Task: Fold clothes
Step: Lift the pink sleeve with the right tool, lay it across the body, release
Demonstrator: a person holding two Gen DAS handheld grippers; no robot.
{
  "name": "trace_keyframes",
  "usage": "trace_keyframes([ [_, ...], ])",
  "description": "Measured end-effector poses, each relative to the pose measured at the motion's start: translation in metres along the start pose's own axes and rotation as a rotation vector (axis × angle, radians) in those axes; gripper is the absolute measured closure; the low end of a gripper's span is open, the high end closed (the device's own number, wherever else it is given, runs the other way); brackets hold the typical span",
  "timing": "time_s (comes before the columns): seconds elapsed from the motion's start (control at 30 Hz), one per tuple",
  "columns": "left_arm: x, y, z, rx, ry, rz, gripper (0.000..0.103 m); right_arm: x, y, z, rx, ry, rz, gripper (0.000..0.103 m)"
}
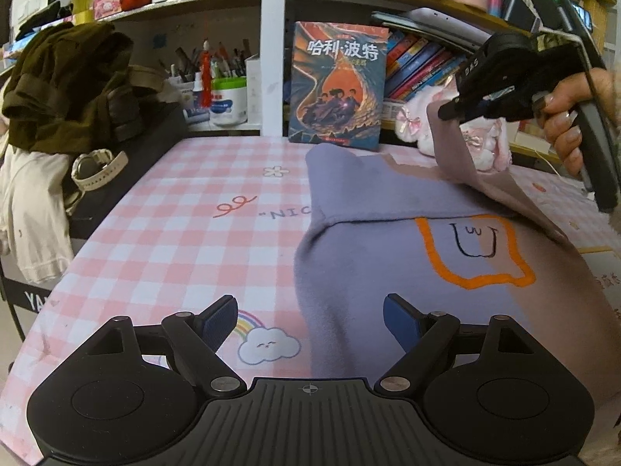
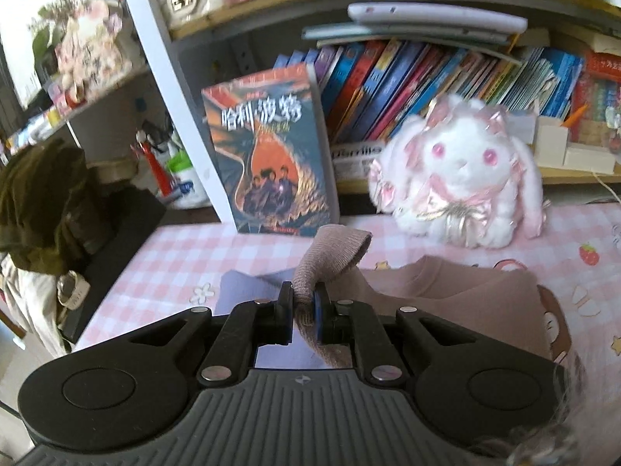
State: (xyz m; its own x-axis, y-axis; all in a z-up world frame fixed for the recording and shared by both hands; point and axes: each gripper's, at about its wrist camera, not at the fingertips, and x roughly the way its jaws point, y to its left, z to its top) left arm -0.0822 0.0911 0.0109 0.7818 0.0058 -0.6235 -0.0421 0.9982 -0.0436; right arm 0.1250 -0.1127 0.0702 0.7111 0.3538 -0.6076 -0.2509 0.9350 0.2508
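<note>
Jaws: left gripper (image 1: pixel 310 320) wide, empty; right gripper (image 2: pixel 302 305) pinches sweater (image 1: pixel 388 209) sleeve (image 2: pixel 330 250). Only right view shows plush rabbit (image 2: pixel 462 178) whole; left shows orange outline (image 1: pixel 471 248).

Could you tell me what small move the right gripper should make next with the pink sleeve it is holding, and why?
Probably carry the pink sleeve a little further across the sweater and lower it flat. The right gripper is shut on the sleeve's cuff, lifted off the body, while the purple sleeve already lies folded over. The left gripper is open and holds nothing.
</note>
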Motion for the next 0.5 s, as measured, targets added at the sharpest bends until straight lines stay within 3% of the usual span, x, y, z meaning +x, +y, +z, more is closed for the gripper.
trace_keyframes([
  [0.2, 0.000, 0.008, -0.002, -0.008, 0.007, 0.006, 0.018, 0.015, 0.009, -0.010, -0.013, 0.034, 0.028, 0.091],
  [0.33, 0.000, 0.010, 0.000, -0.007, 0.000, 0.002, 0.018, 0.012, 0.011, -0.014, -0.017, 0.020, 0.107, 0.064],
  [0.4, 0.001, 0.009, 0.001, -0.006, -0.005, -0.007, 0.018, 0.004, 0.009, -0.016, -0.022, -0.002, 0.144, 0.063],
  [0.5, 0.002, 0.007, 0.002, -0.002, -0.010, -0.025, 0.018, -0.011, 0.004, -0.021, -0.035, -0.008, 0.122, 0.063],
])
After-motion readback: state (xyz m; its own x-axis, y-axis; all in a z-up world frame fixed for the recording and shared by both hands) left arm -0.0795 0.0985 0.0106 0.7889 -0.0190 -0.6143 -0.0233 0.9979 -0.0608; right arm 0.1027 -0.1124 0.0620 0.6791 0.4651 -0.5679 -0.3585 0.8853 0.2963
